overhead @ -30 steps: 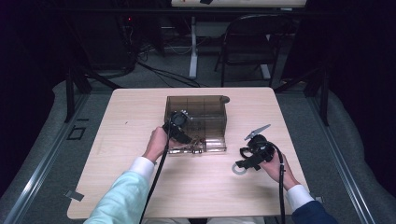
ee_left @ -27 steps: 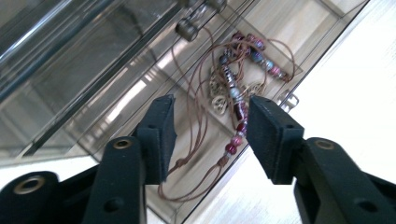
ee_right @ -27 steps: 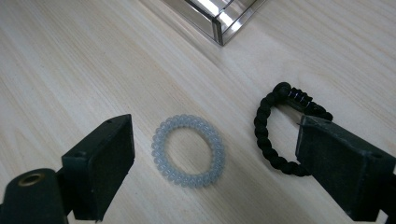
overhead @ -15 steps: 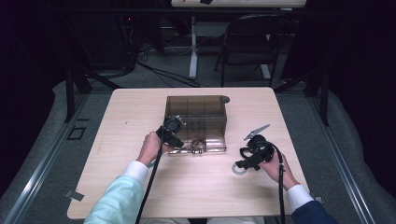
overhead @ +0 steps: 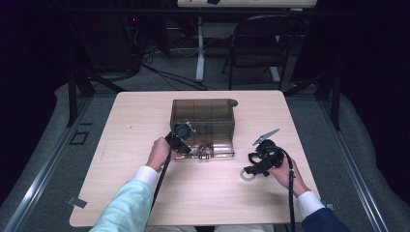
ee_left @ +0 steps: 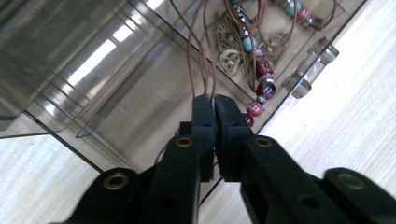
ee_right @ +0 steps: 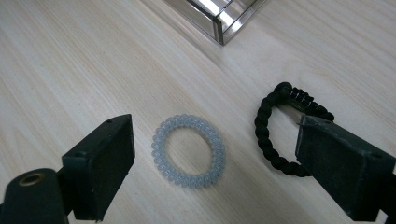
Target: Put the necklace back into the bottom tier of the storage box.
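A smoky clear organizer box (overhead: 212, 107) stands mid-table with its front drawer (ee_left: 116, 107) pulled out. In the drawer lies a beaded necklace (ee_left: 258, 77) with red and turquoise beads, metal hearts and thin brown cords; in the high view the necklace (overhead: 200, 147) is a small tangle. My left gripper (ee_left: 211, 99) is shut on those cords over the drawer, and it shows at the box's front left corner (overhead: 181, 137). My right gripper (ee_right: 219, 154) hangs open above a pale spiral hair tie (ee_right: 188, 150), with a black bead bracelet (ee_right: 273, 135) beside its right jaw.
The drawer's clear handle (ee_left: 310, 70) faces the table's near side. A corner of the box (ee_right: 219, 21) lies just beyond the hair tie (overhead: 248, 175). Bare wooden table (overhead: 135, 125) surrounds the box. A chair (overhead: 261, 43) stands beyond the far edge.
My left gripper has drawn back from above the box toward the person, down to the drawer's front left. The right gripper has stayed in place.
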`<state>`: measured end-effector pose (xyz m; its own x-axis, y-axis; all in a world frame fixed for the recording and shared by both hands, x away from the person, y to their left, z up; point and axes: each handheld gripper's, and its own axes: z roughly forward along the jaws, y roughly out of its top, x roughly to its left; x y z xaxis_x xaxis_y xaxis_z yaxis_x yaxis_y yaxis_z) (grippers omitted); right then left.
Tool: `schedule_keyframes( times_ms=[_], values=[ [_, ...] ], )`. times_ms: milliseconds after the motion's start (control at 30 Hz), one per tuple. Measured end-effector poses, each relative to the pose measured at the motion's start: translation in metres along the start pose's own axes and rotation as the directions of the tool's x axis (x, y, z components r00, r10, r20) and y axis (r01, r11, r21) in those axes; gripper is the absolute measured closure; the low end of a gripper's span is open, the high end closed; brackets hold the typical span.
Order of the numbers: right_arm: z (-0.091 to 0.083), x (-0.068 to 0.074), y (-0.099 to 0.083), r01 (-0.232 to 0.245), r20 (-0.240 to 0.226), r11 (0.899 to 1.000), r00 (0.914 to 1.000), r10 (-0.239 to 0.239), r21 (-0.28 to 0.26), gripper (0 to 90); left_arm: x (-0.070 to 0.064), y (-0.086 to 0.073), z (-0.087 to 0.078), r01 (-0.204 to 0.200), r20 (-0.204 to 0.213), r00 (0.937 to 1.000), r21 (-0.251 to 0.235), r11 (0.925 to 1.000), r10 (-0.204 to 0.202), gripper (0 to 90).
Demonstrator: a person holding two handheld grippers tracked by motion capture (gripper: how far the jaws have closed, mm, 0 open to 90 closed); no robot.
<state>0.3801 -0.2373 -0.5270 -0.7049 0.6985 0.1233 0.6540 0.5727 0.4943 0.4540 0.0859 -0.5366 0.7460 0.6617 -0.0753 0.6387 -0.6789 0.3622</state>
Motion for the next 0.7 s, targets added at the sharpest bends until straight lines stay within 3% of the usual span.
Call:
schedule_keyframes(
  times_ms=[167,233,300,400,533,700],
  values=[
    [-0.001,-0.001,0.0,0.001,0.002,1.0,1.0,-0.001,0.007,11.5,0.0,-0.004,-0.011,0.012,-0.012,0.9998,-0.056,0.9984,-0.013,72.8],
    [0.0,-0.001,0.0,0.002,0.001,1.0,1.0,-0.002,0.004,11.5,0.0,-0.007,-0.016,0.026,-0.023,0.9994,-0.068,0.9973,-0.027,59.3],
    [-0.001,-0.001,0.0,0.001,0.003,1.0,1.0,-0.001,0.005,11.5,0.0,-0.01,-0.02,0.025,-0.021,0.9994,-0.087,0.9959,-0.026,54.6],
    [-0.001,-0.001,0.0,0.003,0.003,1.0,1.0,-0.003,0.005,11.6,-0.004,-0.015,-0.024,0.023,-0.02,0.9995,-0.107,0.994,-0.026,40.2],
    [-0.001,-0.001,0.0,-0.001,0.009,1.0,1.0,0.001,0.002,11.8,-0.01,-0.022,-0.027,0.017,-0.018,0.9996,-0.117,0.9929,-0.02,27.8],
    [0.0,-0.001,0.0,-0.005,0.014,1.0,0.9999,0.005,-0.002,11.9,-0.017,-0.031,-0.028,0.024,-0.016,0.9995,-0.135,0.9906,-0.026,18.4]
  ],
)
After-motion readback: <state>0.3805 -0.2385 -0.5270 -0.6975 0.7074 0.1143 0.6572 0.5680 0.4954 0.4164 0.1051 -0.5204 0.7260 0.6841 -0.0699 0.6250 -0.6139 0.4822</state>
